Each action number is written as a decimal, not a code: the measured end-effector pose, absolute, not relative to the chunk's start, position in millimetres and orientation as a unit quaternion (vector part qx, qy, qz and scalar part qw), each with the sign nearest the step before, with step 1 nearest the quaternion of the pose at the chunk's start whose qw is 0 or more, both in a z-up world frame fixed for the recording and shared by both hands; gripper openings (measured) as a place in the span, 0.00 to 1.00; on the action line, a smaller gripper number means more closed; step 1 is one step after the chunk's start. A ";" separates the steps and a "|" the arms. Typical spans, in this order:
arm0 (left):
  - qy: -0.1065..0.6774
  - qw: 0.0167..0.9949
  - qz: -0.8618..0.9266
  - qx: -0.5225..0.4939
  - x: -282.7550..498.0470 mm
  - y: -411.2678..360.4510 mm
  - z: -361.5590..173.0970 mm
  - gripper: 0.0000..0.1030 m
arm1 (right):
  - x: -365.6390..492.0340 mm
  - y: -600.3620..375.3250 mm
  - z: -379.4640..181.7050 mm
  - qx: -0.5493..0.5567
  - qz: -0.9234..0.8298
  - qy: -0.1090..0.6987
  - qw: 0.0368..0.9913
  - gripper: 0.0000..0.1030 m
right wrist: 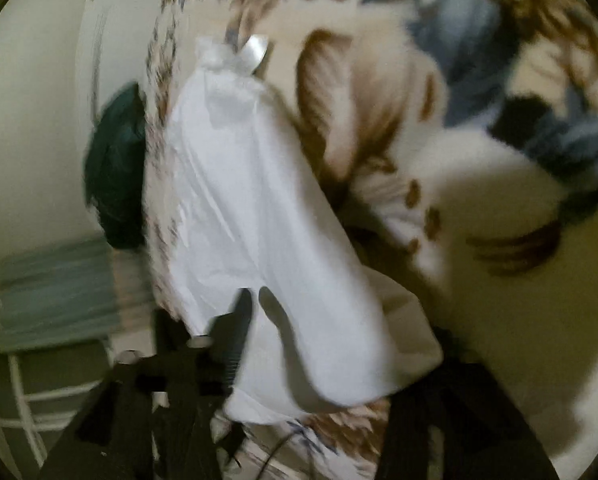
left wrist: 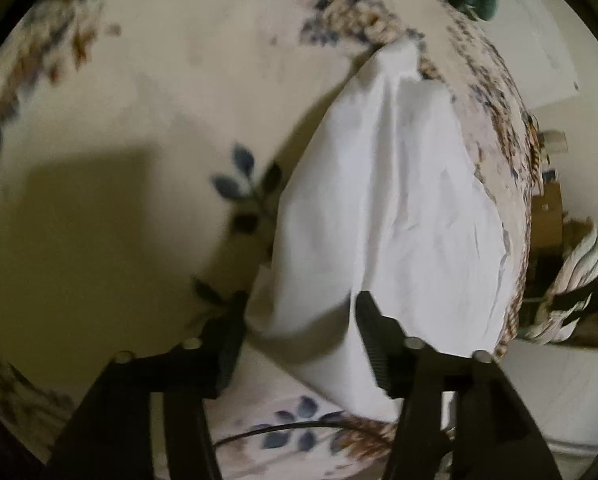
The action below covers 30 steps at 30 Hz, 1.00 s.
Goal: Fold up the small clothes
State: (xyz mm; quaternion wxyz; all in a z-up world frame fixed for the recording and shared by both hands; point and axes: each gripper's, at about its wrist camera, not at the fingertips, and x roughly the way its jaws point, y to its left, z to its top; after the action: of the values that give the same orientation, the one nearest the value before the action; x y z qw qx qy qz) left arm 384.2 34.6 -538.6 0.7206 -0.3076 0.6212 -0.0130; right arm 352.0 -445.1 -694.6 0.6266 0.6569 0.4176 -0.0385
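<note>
Black left gripper (left wrist: 299, 336) and right gripper (right wrist: 319, 320) stand parted, seemingly unclamped, around crumpled white cloth (left wrist: 387, 200) on a floral blanket (left wrist: 139, 80).

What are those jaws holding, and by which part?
Apparently nothing: both pairs of jaws stand apart around the near edge of the white garment, not pinching it.

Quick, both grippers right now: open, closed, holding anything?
Left gripper: open, white garment draped between the fingers, not pinched.
Right gripper: looks open; the cloth covers one finger, no clear grip.
</note>
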 end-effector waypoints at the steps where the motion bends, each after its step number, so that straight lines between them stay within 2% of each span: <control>1: 0.621 0.725 -0.015 -0.299 382.6 35.8 -536.0 0.57 | 350.4 -444.9 -695.5 0.661 -0.039 0.416 0.623 0.54; 9: 0.632 0.674 -0.014 -0.383 392.3 28.1 -589.3 0.58 | 341.1 -435.2 -698.6 0.664 -0.044 0.418 0.618 0.54; 12: 0.613 0.681 -0.010 -0.401 399.0 19.7 -588.2 0.56 | 349.8 -437.1 -698.1 0.665 -0.046 0.410 0.623 0.53; 13: 0.604 0.688 -0.009 -0.403 400.2 17.2 -586.2 0.50 | 352.4 -437.1 -698.3 0.665 -0.045 0.407 0.625 0.50; 14: 0.595 0.693 -0.010 -0.406 400.5 15.1 -584.5 0.39 | 355.2 -436.0 -699.2 0.665 -0.046 0.407 0.624 0.47; 15: 0.591 0.699 -0.010 -0.403 401.2 13.0 -582.9 0.16 | 357.3 -435.1 -700.8 0.664 -0.050 0.410 0.623 0.37; 16: 0.586 0.701 -0.019 -0.406 402.0 10.8 -581.1 0.12 | 359.5 -434.0 -702.1 0.666 -0.050 0.409 0.622 0.23; 19: 0.570 0.719 -0.022 -0.397 395.6 11.0 -567.1 0.10 | 366.0 -430.4 -697.2 0.660 -0.056 0.410 0.627 0.14; 30: 0.525 0.741 -0.049 -0.415 379.2 24.4 -485.3 0.10 | 362.0 -427.6 -613.4 0.630 -0.036 0.402 0.663 0.10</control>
State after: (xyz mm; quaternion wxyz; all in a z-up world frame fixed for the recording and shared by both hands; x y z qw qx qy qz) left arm 379.2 24.4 -485.3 0.7414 -0.4149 0.5252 -0.0486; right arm 362.0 -427.6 -613.4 0.6629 0.6303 0.4025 -0.0360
